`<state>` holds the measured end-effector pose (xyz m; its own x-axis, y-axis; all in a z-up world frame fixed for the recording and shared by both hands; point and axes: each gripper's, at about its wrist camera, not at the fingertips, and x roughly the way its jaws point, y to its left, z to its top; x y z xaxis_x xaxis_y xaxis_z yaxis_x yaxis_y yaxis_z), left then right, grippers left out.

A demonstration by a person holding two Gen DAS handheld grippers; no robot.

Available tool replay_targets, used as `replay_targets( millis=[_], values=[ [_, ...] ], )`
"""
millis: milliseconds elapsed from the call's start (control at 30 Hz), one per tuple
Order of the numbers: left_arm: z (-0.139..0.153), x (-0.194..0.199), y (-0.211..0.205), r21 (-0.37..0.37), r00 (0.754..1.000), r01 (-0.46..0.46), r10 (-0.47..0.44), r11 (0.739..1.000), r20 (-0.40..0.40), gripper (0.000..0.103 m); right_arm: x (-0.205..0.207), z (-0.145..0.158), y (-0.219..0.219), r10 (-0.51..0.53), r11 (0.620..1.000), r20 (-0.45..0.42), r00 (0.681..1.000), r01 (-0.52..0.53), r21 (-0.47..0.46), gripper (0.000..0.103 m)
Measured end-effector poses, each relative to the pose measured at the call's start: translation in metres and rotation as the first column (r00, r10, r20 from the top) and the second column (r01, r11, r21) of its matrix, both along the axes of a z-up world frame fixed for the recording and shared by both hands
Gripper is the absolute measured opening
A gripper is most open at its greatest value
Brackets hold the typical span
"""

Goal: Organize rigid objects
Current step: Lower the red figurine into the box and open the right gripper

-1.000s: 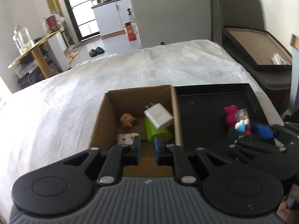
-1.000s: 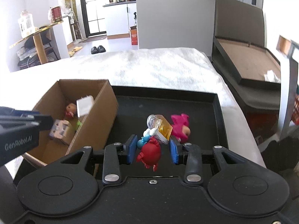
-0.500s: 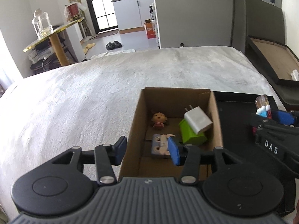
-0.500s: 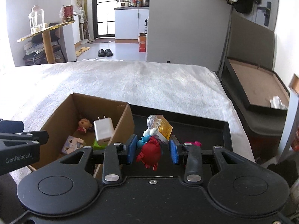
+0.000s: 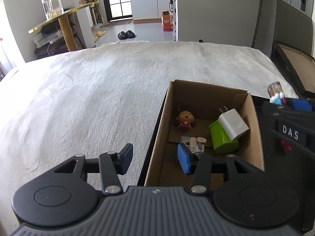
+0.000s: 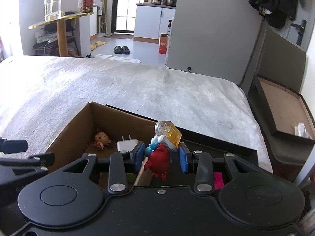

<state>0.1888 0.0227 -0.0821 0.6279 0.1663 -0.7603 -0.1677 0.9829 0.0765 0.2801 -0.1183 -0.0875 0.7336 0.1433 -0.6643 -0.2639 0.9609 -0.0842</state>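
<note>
Left wrist view: left gripper (image 5: pixel 155 160) hangs over the near left wall of the cardboard box (image 5: pixel 157 137), 1 blue finger outside it above the white blanket (image 5: pixel 88 98), the other inside
Left fingers: spread apart with nothing between them
Box contents: small doll with a brown head (image 5: pixel 185 119) near the far end, white charger plug (image 5: pixel 233 123) leaning on a green block (image 5: pixel 222 139), a pale square figure (image 5: pixel 194 143) partly hidden behind the inner blue pad
Right fingers: right gripper (image 6: pixel 160 155) pinches a red toy (image 6: pixel 158 161), pads pressed on its sides
Held bundle: a blue and white figure (image 6: pixel 152 144) and an amber bottle with a clear cap (image 6: pixel 168 133) sit on top of the red toy, touching it; whether they are joined cannot be told
Where it is: the red toy hangs above the box's right wall, at the edge of the black tray (image 6: pixel 216 147)
In the way: the right gripper's body hides most of the tray; a pink thing (image 6: pixel 217 180) shows under it
Around: gold-topped side table (image 5: pixel 63 19) with a glass jar (image 5: pixel 52 3), black slippers (image 5: pixel 126 34) on the floor, an open flat box (image 6: pixel 283 108) to the right of the bed
</note>
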Motion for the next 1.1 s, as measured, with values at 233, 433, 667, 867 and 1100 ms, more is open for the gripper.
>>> replay_targets(
  millis=[233,433,667,867,1100],
  values=[
    [-0.015,0.007,0.013,-0.032,1.0,-0.015,0.015,0.999,-0.025,0.048,0.016,-0.002,0.023,0.042,0.999,-0.009,0.999,-0.042,-0.03,0.037],
    [-0.025,0.012,0.019,-0.055,0.999,-0.011,0.009,0.998,-0.038,0.044,0.028,-0.008,0.037,0.064,0.996,-0.024,0.998,-0.066,-0.054,0.037],
    [-0.033,0.017,0.025,-0.072,0.999,-0.019,0.015,0.997,-0.048,0.04,0.028,-0.02,0.05,0.107,0.989,-0.052,0.993,-0.112,-0.099,0.05],
    [-0.036,0.019,0.026,-0.078,0.998,-0.02,0.015,0.997,-0.056,0.04,0.026,-0.027,0.048,0.093,0.99,-0.082,0.992,-0.101,-0.098,0.05],
    [-0.03,0.016,0.023,-0.068,0.999,-0.014,0.011,0.998,-0.045,0.04,0.019,-0.024,0.04,0.082,0.993,-0.078,0.994,-0.088,-0.084,0.05]
  ],
)
